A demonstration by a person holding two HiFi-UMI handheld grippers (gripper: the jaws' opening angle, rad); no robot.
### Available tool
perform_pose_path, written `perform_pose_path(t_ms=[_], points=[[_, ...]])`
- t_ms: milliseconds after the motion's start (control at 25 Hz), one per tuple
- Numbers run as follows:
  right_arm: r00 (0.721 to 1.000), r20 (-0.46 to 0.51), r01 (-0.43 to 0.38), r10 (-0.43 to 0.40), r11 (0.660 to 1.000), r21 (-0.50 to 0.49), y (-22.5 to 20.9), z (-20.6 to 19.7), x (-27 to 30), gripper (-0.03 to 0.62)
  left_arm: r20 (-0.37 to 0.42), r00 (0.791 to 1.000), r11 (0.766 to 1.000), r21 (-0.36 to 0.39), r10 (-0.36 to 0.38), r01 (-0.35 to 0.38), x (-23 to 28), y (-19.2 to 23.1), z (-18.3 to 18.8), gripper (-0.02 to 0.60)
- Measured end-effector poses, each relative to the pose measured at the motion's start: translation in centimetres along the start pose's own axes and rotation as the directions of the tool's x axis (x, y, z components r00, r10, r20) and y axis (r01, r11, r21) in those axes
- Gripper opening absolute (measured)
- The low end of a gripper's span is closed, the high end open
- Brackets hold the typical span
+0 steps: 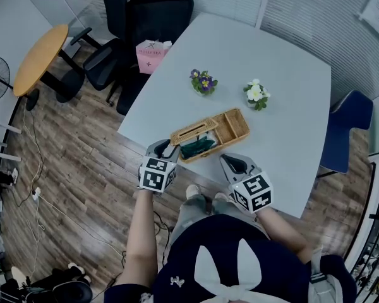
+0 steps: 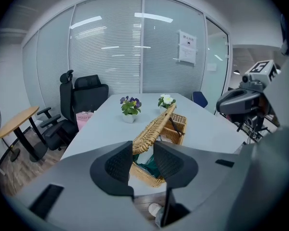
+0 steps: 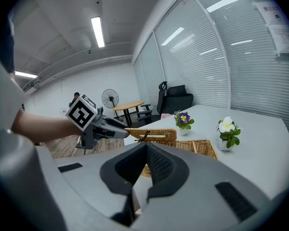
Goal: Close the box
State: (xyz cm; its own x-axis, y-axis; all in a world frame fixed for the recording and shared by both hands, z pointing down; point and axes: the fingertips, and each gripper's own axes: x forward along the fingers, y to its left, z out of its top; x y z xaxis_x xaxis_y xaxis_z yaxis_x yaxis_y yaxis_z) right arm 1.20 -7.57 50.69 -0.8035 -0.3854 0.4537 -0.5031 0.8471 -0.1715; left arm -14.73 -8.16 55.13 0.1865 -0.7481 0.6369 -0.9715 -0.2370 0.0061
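A wicker box lies on the grey table near its front edge, with something dark green inside. Its wicker lid stands raised on edge along the far side, also seen as the lid and the lid. My left gripper is at the lid's left end; in the left gripper view that end sits between the pads and fills the gap. My right gripper hovers just in front of the box, shut and empty.
Two small pots stand behind the box, purple flowers and white flowers. Black office chairs and a pink bag are at the table's far left, a blue chair at its right. A round wooden table stands further left.
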Motion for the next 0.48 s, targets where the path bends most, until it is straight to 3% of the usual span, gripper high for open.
perform_pose_path(t_ms=[480], points=[[1.0,0.004,0.0,0.0,1.0,0.001,0.19,0.01,-0.07,0.005,-0.029,1.0,0.999,0.037,-0.001,0.002,0.02,-0.78,-0.93,0.132]])
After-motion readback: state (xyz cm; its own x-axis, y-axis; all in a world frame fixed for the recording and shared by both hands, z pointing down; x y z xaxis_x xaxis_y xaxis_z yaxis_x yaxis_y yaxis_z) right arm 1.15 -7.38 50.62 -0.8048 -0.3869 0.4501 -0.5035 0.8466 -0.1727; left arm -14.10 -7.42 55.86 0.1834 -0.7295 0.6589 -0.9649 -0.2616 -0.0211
